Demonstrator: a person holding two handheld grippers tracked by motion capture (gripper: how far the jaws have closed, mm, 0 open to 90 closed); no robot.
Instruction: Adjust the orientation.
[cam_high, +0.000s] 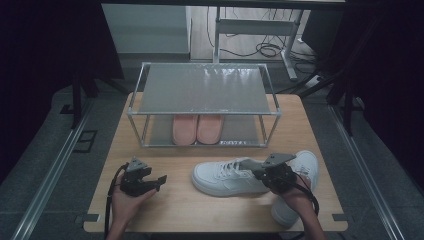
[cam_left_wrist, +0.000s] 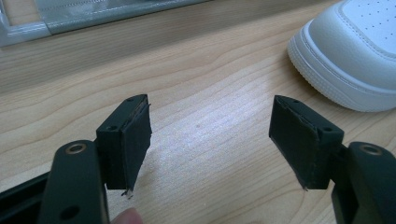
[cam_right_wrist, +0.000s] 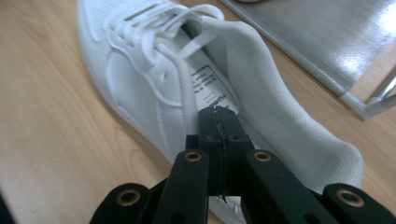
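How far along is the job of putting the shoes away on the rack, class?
Done: the pink pair sits on the rack's lower shelf. In hand: the right hand-held gripper, jaws together, is at the collar of one white sneaker on the table; whether it pinches the collar is unclear. Left: both white sneakers, including the second one. The left hand-held gripper is open, holding nothing.

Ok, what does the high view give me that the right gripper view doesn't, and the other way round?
High view: the pink shoes on the rack's lower shelf, a second white sneaker at the table's right edge, and the open left gripper. Right gripper view: the printed label inside the laced white sneaker, and the right gripper's shut jaws at its opening. Both: that sneaker, the wooden table and the rack.
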